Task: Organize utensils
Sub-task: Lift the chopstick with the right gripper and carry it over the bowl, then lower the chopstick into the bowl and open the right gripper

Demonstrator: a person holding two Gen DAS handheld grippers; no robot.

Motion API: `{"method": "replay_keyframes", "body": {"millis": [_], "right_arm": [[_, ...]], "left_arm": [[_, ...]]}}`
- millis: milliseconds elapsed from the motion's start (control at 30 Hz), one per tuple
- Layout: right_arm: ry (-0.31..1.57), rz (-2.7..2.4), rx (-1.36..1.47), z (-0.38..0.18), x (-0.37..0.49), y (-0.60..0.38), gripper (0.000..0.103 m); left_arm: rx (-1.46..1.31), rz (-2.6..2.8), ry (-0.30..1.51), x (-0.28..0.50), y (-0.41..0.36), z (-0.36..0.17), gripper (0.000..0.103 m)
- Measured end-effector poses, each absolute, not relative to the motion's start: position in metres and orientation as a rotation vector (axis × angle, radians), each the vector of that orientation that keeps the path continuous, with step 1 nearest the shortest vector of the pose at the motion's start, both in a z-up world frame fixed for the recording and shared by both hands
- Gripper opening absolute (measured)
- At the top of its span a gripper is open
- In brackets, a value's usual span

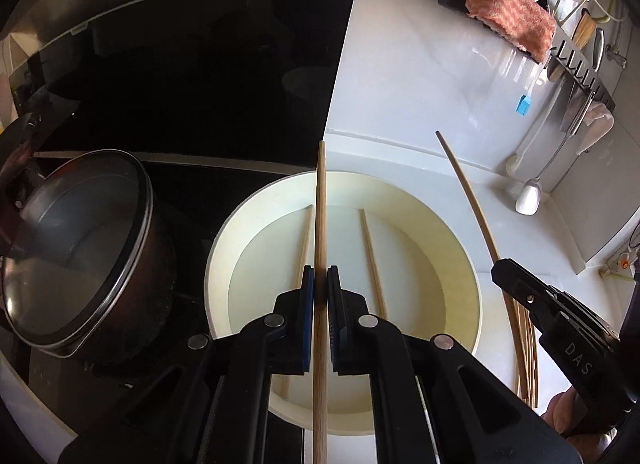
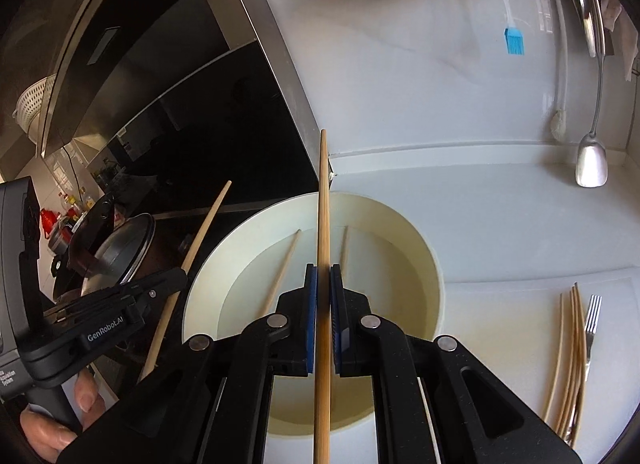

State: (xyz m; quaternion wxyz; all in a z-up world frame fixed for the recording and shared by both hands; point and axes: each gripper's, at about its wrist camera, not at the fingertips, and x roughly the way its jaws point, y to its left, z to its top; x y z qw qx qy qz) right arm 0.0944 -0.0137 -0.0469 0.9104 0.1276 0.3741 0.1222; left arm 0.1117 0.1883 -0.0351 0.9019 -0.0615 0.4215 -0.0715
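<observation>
Hand-held grippers (image 1: pixel 321 284) above white countertop (image 1: pixel 420 111)

My left gripper (image 1: pixel 321 288) is clamped on a chopstick (image 1: pixel 321 223) that runs straight ahead over the bowl (image 1: pixel 460 264). Two more chopsticks (image 1: pixel 374 260) lie inside the bowl, one on each side of mine. Left of the bowl sits a lidded pot (image 1: pixel 80 252) on the dark stove (image 1: pixel 200 83). Right of the bowl, my right gripper (image 1: pixel 504 270) pinches another chopstick (image 1: pixel 468 187), above a bundle of sticks (image 1: pixel 526 352) lying on the white counter (image 1: pixel 420 83).
</observation>
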Motion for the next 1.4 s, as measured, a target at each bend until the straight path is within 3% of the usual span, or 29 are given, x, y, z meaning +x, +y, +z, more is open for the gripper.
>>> {"method": "replay_keyframes", "body": {"millis": [800, 1400], "right_arm": [[1.072, 0.22, 0.304, -0.133, 0.167, 0.012, 0.006], [1.194, 0.216, 0.265, -0.155, 0.163, 0.012, 0.007]], "left_arm": [[-0.137, -0.207, 1.051, 0.185, 0.174, -0.112, 0.007], [-0.079, -0.179, 1.175, 0.196, 0.164, -0.148, 0.008]]}}
